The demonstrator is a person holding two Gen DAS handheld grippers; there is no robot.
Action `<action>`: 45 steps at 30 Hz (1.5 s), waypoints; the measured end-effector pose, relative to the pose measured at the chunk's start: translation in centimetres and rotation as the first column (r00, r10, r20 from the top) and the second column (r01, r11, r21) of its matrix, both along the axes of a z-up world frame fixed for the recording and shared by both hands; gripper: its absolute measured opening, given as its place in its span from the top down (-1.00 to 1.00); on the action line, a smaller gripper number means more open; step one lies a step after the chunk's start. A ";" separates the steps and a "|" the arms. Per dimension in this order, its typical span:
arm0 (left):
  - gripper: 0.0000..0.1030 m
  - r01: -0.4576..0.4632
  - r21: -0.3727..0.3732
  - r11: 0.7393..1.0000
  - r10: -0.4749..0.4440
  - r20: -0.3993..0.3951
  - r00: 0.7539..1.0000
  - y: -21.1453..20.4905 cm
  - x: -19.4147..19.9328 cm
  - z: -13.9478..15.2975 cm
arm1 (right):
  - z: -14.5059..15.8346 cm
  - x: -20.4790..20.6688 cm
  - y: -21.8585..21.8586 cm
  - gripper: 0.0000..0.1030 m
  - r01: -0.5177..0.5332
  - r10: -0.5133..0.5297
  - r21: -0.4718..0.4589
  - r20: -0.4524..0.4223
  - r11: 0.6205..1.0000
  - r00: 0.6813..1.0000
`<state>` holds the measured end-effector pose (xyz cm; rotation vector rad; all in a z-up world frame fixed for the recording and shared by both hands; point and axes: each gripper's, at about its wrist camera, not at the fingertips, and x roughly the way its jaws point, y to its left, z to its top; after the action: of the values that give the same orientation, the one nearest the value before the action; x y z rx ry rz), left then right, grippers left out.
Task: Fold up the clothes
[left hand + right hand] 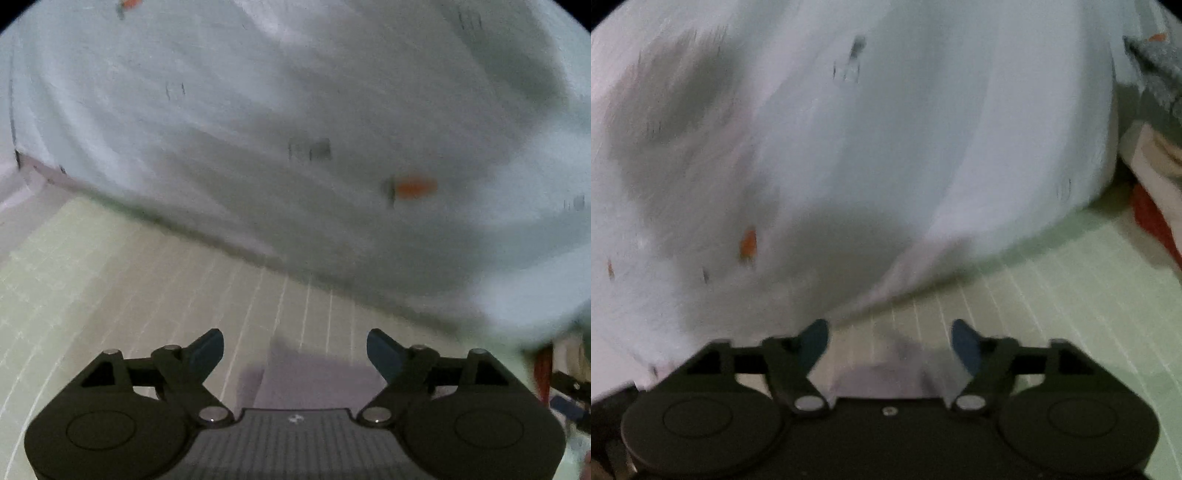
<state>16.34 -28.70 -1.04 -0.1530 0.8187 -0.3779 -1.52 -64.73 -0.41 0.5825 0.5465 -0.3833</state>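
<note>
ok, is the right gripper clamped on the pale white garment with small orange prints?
No: the right gripper has its jaws spread with only the green gridded mat between them, and the pale white garment with small orange prints lies beyond the fingertips.

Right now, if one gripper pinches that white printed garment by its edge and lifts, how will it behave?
The white garment would probably droop limply: it already lies in soft folds on the green mat. It looks thin, so likely light. Pushed, it would probably bunch rather than slide.

White garment [258,110] blurred — edges cut off.
</note>
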 end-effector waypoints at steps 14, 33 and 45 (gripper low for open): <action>0.67 0.006 -0.085 0.996 -0.032 -0.318 0.948 2.7 -2.8 -9.0 | -7.7 -4.7 0.9 0.59 0.039 -0.009 0.114 -0.258 0.993 0.966; -0.32 0.004 0.062 0.998 0.015 -0.306 0.952 3.6 -3.8 -8.8 | -7.3 -7.9 1.2 -0.68 0.024 0.004 0.099 -0.264 0.995 0.964; -0.68 0.125 -0.105 0.987 -0.154 -0.344 0.926 1.2 -0.6 -10.2 | -10.6 -4.8 -1.1 -0.85 0.048 0.011 0.216 -0.260 0.975 0.965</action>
<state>15.73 -27.51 -11.28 -0.2440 1.1728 -0.5280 -6.32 -65.87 -10.97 0.7577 0.8442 -0.4228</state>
